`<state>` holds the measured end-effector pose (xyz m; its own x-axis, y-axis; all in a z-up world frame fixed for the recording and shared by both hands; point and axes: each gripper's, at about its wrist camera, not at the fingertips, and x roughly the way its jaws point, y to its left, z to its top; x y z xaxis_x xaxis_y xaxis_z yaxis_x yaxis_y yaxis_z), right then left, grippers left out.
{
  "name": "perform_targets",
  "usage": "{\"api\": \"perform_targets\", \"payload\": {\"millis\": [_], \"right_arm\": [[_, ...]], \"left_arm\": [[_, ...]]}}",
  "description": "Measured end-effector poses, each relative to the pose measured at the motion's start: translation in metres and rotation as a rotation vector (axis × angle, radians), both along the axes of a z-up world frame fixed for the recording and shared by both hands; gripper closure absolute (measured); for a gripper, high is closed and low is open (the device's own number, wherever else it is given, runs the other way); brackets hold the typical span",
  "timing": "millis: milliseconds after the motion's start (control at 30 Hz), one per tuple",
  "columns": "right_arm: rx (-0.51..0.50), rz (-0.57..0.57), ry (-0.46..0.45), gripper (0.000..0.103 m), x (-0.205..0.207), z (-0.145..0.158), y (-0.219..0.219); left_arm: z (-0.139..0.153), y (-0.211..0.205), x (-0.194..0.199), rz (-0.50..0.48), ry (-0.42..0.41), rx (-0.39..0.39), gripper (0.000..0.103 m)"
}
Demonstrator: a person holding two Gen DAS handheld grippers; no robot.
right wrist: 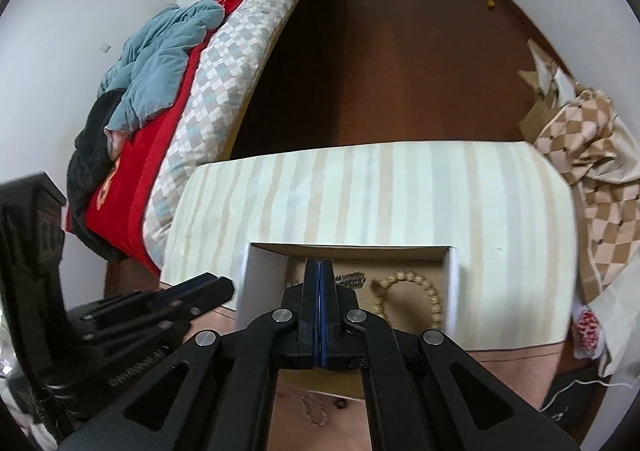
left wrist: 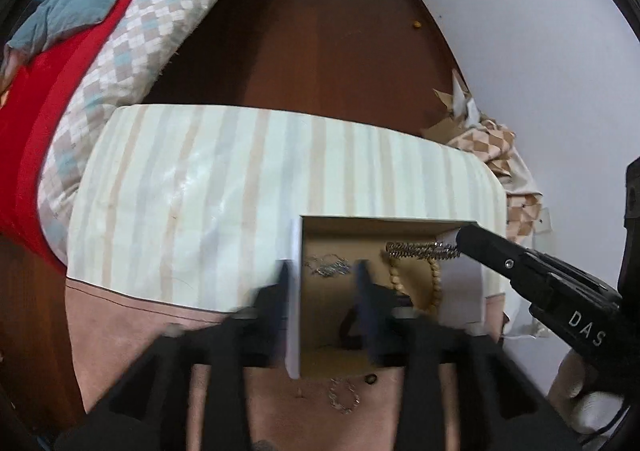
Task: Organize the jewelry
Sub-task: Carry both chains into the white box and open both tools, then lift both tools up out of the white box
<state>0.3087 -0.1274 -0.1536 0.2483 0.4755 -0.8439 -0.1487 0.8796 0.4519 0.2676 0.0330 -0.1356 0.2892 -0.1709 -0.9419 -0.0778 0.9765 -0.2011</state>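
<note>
Our right gripper (right wrist: 319,271), low in the frame's centre, has its blue-padded jaws pressed together over the open white cardboard box (right wrist: 244,283); from the left wrist view it seems to pinch the sparkly silver-and-gold chain (left wrist: 420,250) at the box's upper right. Our left gripper (left wrist: 322,283) is spread wide, straddling the box's left wall. We should lower the chain clear of the beige beaded bracelet (right wrist: 416,291), then release. A thin silver chain (left wrist: 343,399) and a small dark ring (left wrist: 371,378) wait outside, bottom centre.
</note>
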Motion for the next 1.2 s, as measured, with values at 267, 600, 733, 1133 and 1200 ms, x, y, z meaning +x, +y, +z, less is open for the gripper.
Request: {"api": "perform_targets", "payload": {"millis": [267,600,733,1133,1200], "right_arm": [[-0.066,0.005,0.141,0.07,0.012,-0.042,-0.011],[-0.383,-0.032,-0.011,0.022,-0.032,-0.02,-0.027],[-0.478,-0.047,-0.044,0.005,-0.052,-0.021,-0.025],[-0.522,-0.116,-0.137,0.004,-0.106,0.011,-0.023],[-0.522,-0.133,-0.156,0.004,-0.114,0.021,-0.025]], "left_arm": [[-0.001,0.005,-0.007,0.02,-0.041,0.085,0.012],[-0.006,0.0,-0.031,0.034,-0.103,0.259,0.0],[-0.01,-0.002,-0.043,0.037,-0.098,0.275,0.0],[0.005,-0.012,-0.08,0.043,-0.122,0.256,0.0],[0.013,-0.016,-0.09,0.038,-0.139,0.253,0.0]]}}
